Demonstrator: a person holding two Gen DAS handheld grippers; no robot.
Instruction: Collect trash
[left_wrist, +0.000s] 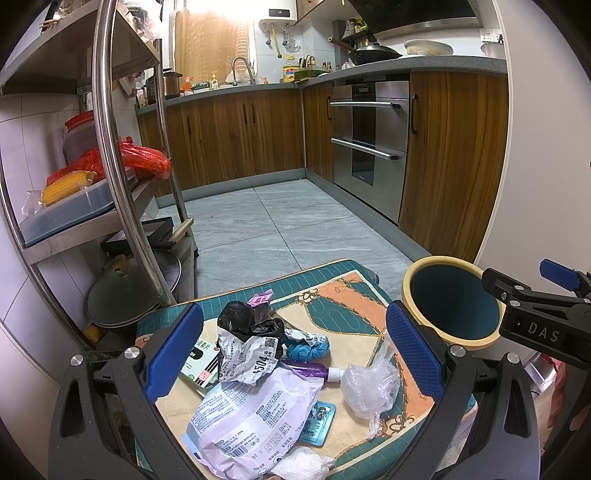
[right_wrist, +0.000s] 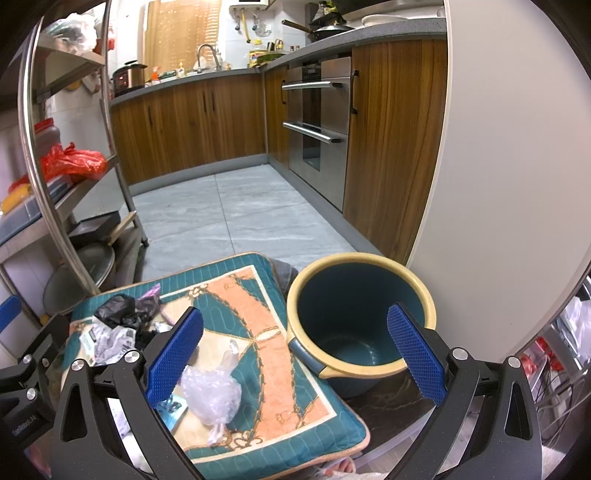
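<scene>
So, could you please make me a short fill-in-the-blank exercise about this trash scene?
1. The bin with the yellow rim holds ____ trash so far.
2. Both the left gripper and the right gripper have their jaws ____.
3. The trash pile lies on a patterned ____.
4. The clear plastic bag lies ____ the bin.

Missing words: no; open; cushion; outside
</scene>
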